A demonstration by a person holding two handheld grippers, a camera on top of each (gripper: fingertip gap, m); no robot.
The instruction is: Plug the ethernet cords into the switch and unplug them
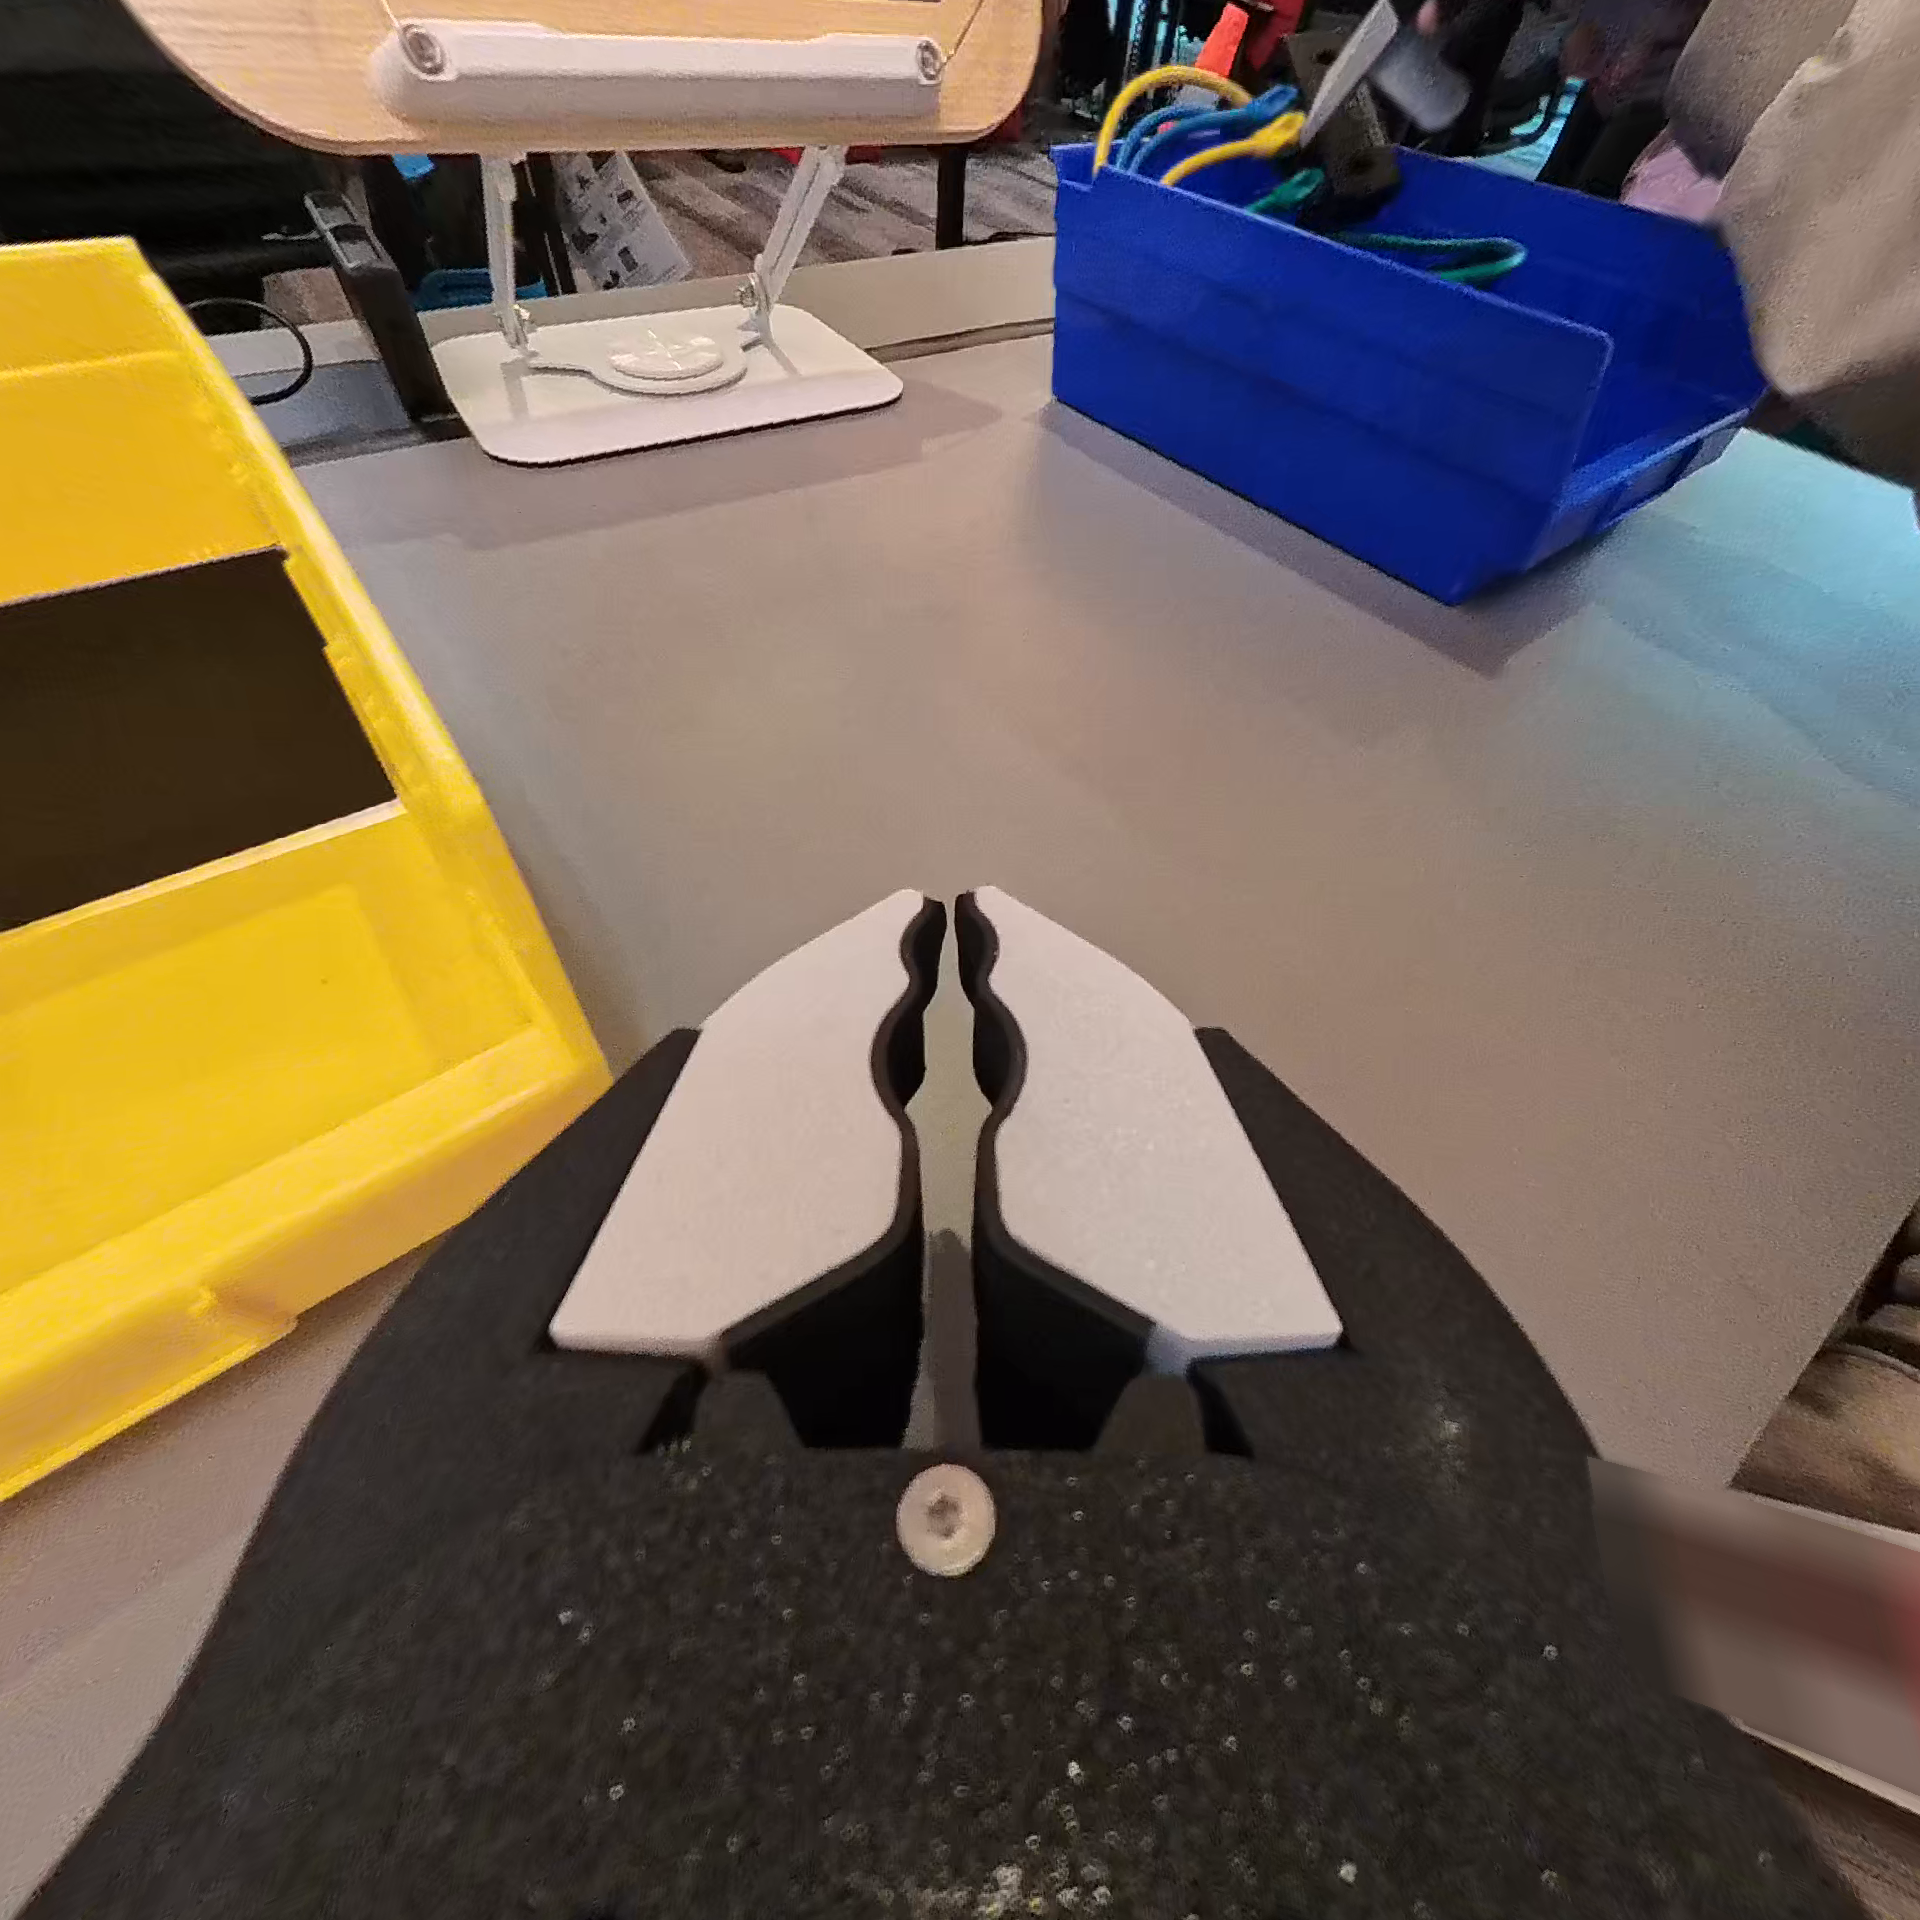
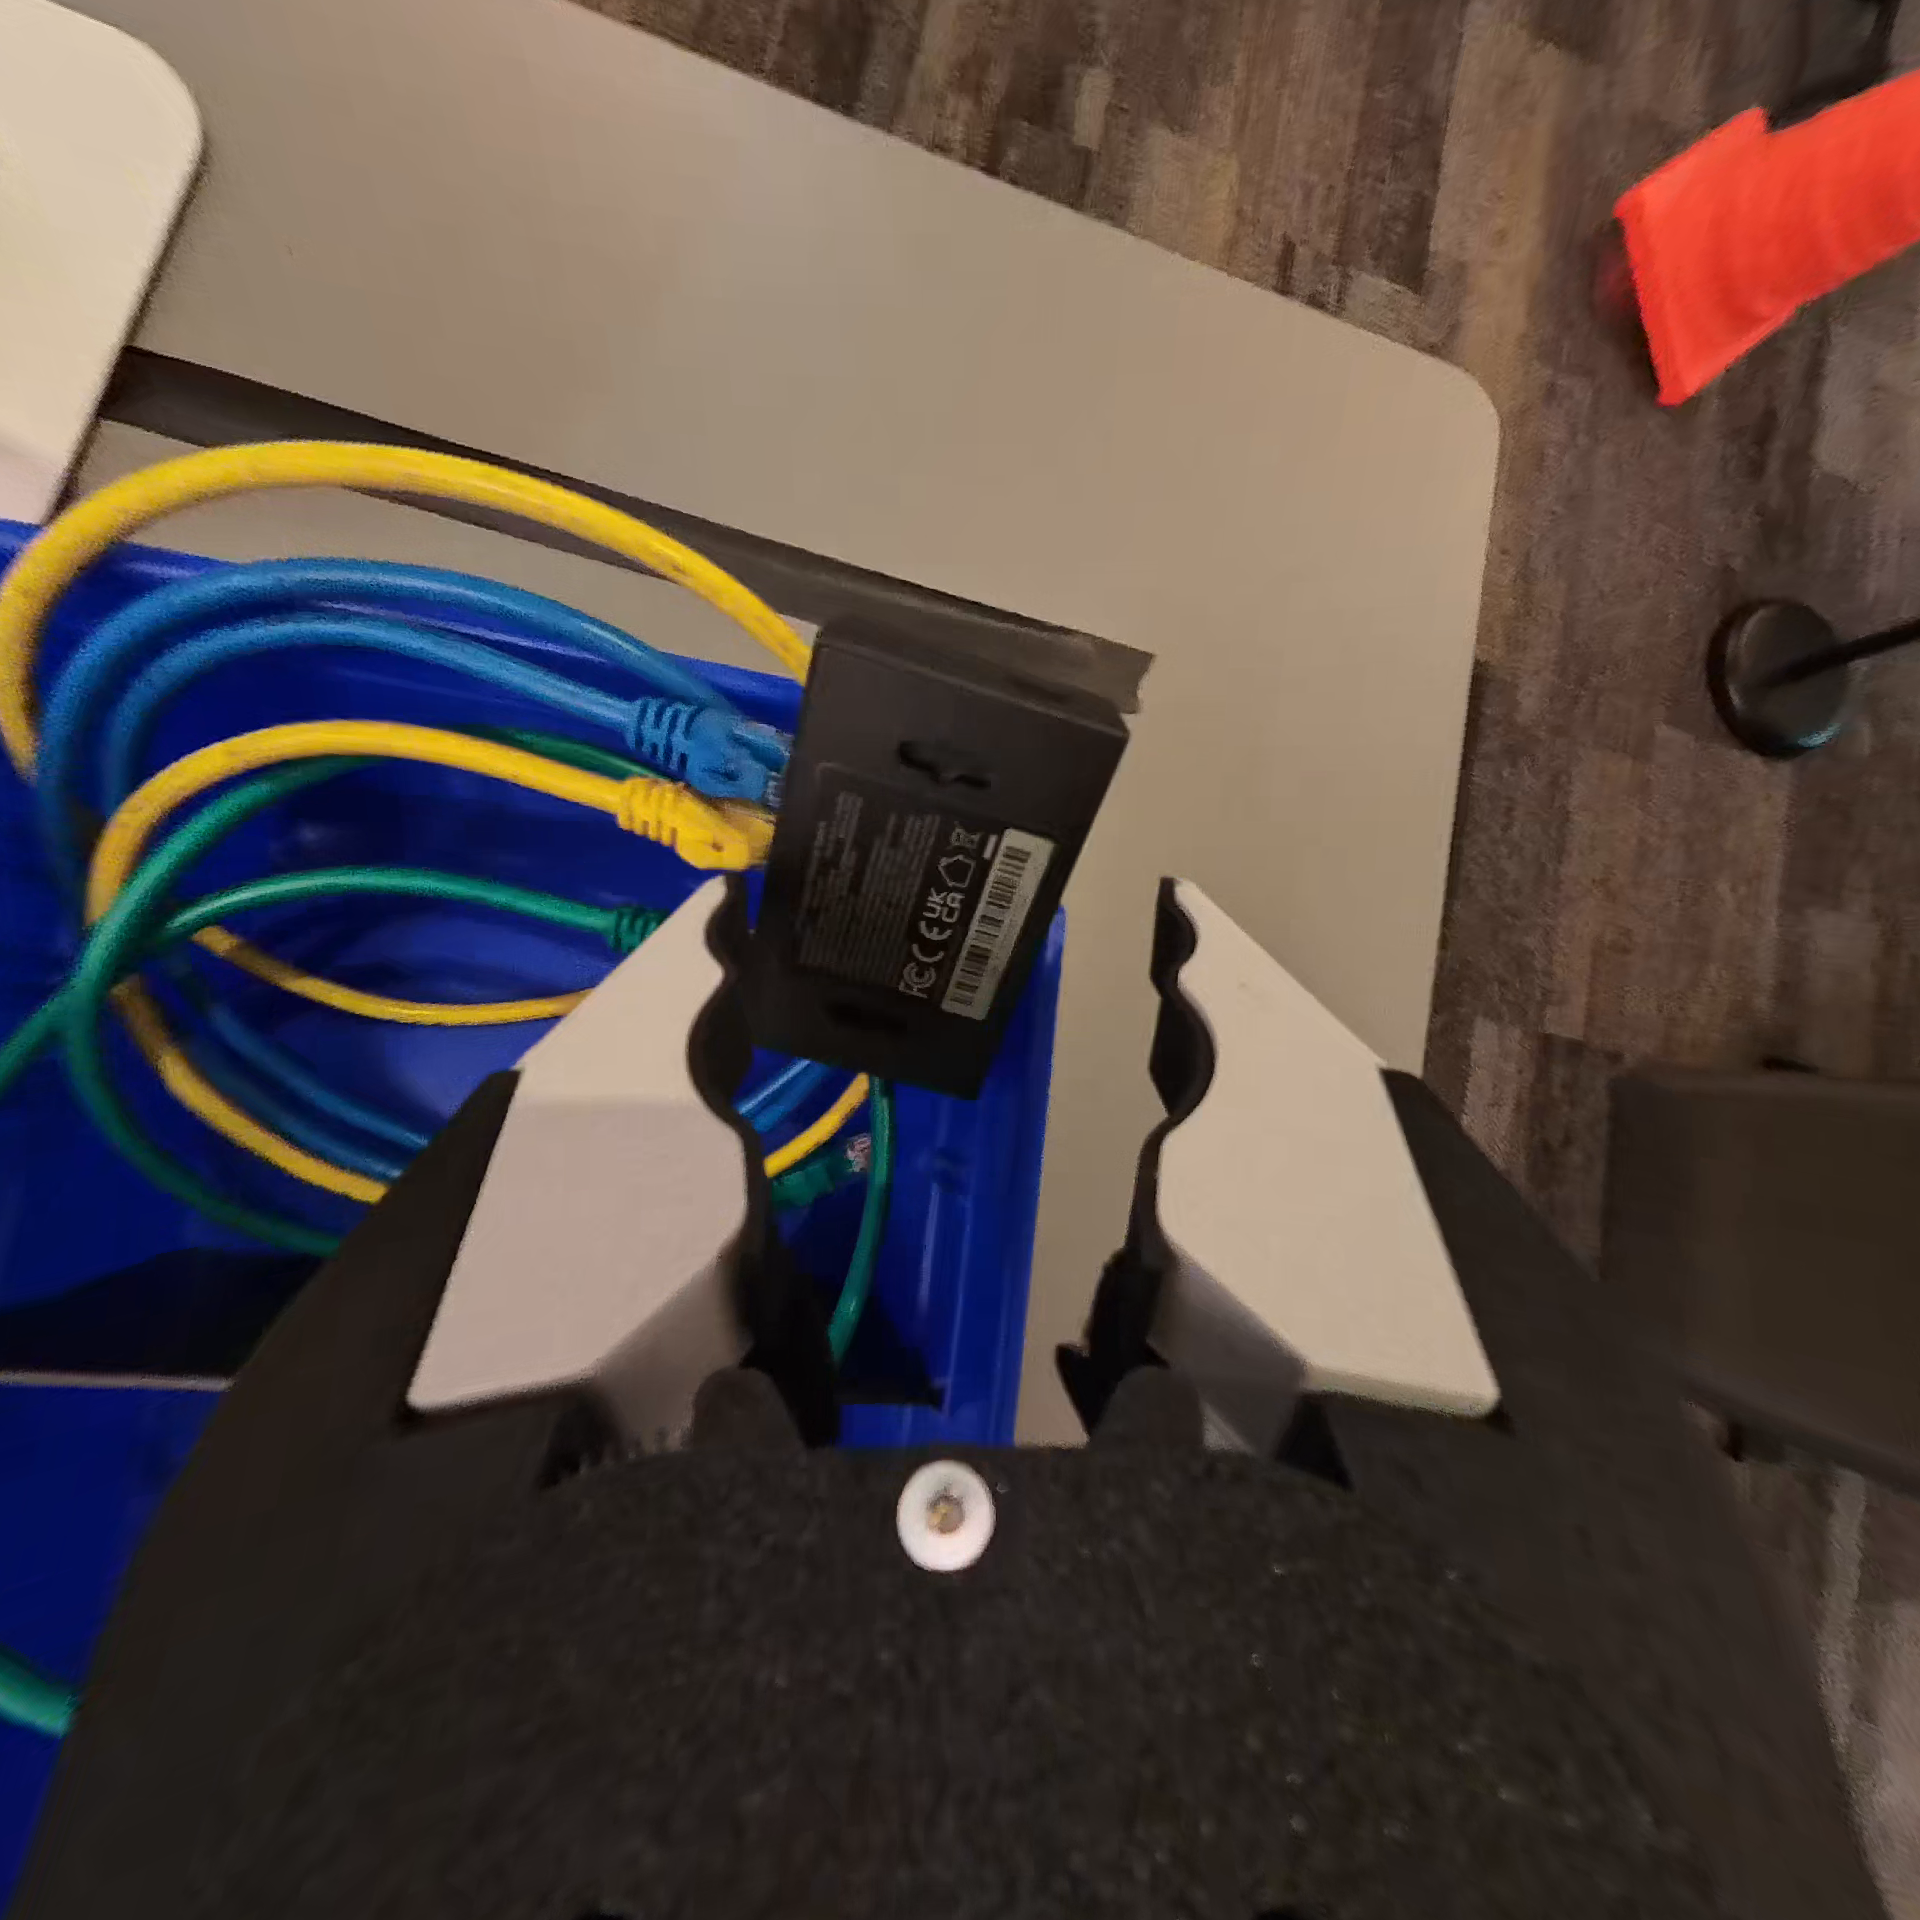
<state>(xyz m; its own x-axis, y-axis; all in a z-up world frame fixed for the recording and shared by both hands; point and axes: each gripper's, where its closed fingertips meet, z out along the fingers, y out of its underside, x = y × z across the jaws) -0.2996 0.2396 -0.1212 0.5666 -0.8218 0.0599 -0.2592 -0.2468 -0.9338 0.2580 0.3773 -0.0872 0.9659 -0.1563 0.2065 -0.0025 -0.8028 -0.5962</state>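
— Right tool (image 2: pixel 940 935) gapes over the switch (image 2: pixel 935 862), propped in the blue bin (image 2: pixel 997 1195), cords (image 2: pixel 416 748) plugged in.
— Light, rigid box; pinch its long sides. Left tool (image 1: pixel 951 914) sits closed, empty.

1. The left hand-held gripper (image 1: pixel 949 906) is showing a speckled, matte black body with two pale grey finger plates.
2. Wavy black rubber pads (image 1: pixel 902 1023) are lining the fingers' inner edges.
3. A silver round-headed screw (image 1: pixel 945 1522) is sitting at the body's centre.
4. The right hand-held gripper (image 2: pixel 940 904) is wearing the same black body, pale fingers and centre screw (image 2: pixel 944 1515).
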